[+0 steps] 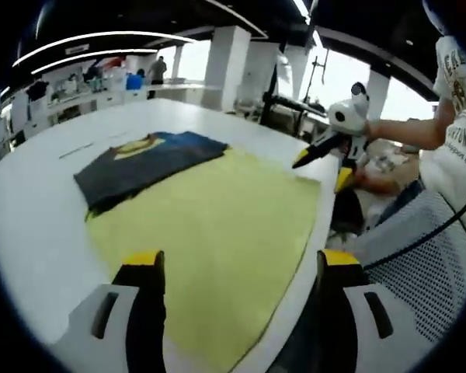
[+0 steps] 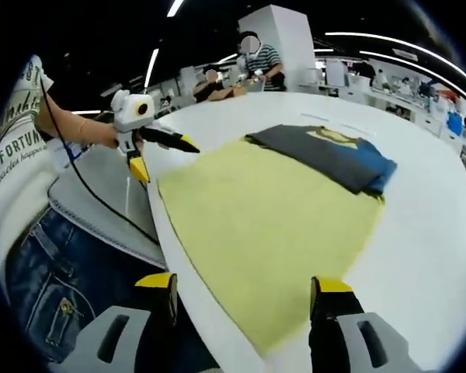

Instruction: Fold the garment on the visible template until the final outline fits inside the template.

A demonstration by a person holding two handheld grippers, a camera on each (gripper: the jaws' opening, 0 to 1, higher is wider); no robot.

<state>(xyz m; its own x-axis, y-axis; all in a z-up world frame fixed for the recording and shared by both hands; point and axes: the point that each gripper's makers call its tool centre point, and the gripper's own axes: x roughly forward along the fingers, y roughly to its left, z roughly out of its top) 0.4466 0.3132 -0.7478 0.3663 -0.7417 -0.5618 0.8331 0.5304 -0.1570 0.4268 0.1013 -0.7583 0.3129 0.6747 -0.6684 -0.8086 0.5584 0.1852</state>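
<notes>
A folded dark grey garment [image 1: 144, 167] with a blue part and a yellow print lies at the far end of the yellow template [image 1: 217, 233], partly past its edge onto the white table [image 1: 39, 233]. My left gripper [image 1: 241, 264] stands open over the template's near edge, nothing between its yellow-tipped jaws. The right gripper [image 1: 322, 171] hovers open at the template's right corner, held by a hand. In the right gripper view the garment [image 2: 326, 151] rests beyond the template [image 2: 272, 225]. My right gripper [image 2: 245, 284] is open there, and the left gripper [image 2: 165, 159] is open by the table edge.
A person in a white printed shirt [image 2: 19, 148] and jeans [image 2: 54, 287] stands at the table's edge. A grey mesh chair [image 1: 419, 249] sits beside the table, and a black cable [image 2: 93, 194] hangs across it. Other people [image 2: 260, 58] and benches are in the background.
</notes>
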